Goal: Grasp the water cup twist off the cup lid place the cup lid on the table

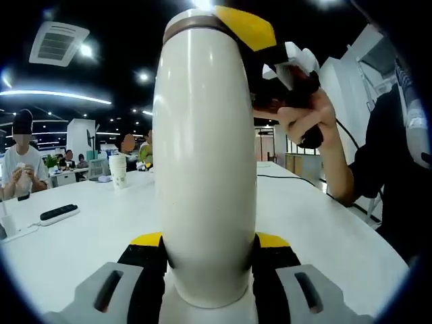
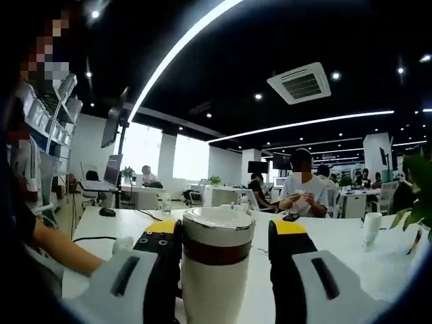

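In the left gripper view the left gripper point(image 1: 209, 253) has its yellow-tipped black jaws pressed against both sides of the lower body of a cream-white water cup point(image 1: 206, 162), which stands upright on the white table point(image 1: 81, 250) near the edge closest to the camera. The cup's body bulges in the middle and narrows toward a brown band under the lid. At the top of the cup a yellow-tipped jaw of the right gripper point(image 1: 250, 30) reaches over the lid area, and a person's hand point(image 1: 304, 111) holds that gripper's handle just to the right of the cup.

In the right gripper view the right gripper point(image 2: 219, 236) has its jaws standing on either side of the cup lid point(image 2: 219, 226), close against it; actual contact cannot be told for sure. The lid sits on the cup, above the brown band.

Farther back on the table lie a black remote-like device point(image 1: 59, 214) near the left edge and a paper cup point(image 1: 118, 171) standing upright, well apart from the water cup. A seated person point(image 2: 300, 192) is at the table's far side.
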